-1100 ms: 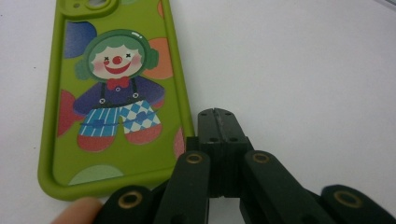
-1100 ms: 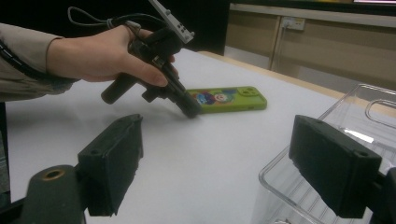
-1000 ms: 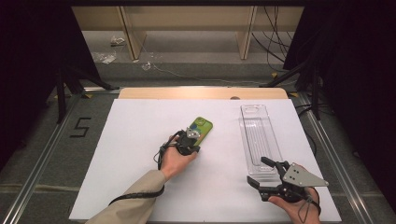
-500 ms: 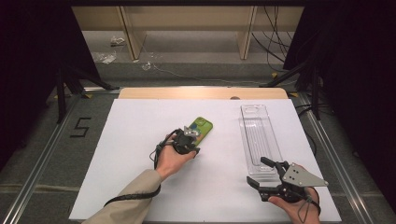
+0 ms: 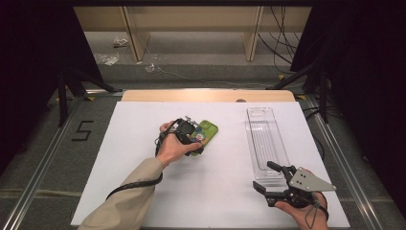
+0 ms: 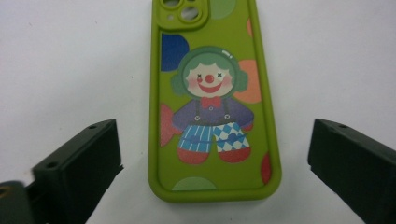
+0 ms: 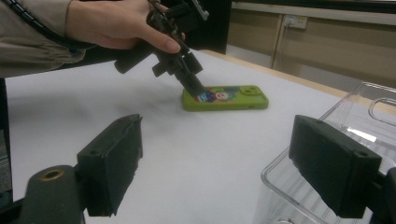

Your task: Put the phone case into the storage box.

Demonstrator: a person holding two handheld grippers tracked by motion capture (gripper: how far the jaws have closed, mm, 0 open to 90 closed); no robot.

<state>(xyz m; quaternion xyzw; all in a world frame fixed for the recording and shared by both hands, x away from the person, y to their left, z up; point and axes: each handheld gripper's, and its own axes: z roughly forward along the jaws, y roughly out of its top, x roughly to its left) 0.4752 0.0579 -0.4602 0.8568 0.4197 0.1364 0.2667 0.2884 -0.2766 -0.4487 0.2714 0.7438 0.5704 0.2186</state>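
A white table (image 5: 143, 143) bears a green phone case (image 5: 205, 135) and a clear tray (image 5: 265, 143).

In the high view the white table (image 5: 143, 143) is evenly and brightly lit from above, while the floor and the dark curtains at both sides sink into deep shade. Shadows on the sheet are faint and short, lying close under the left gripper (image 5: 187, 135) and the right gripper (image 5: 270, 179). The picture is soft and a little grainy. The clear tray (image 5: 266, 143) catches pale highlights along its ribs. In the left gripper view the green phone case (image 6: 212, 102) is fairly sharp with a mild sheen, and the near jaws are blurred and dark. In the right gripper view the jaws are soft and the background is hazy.
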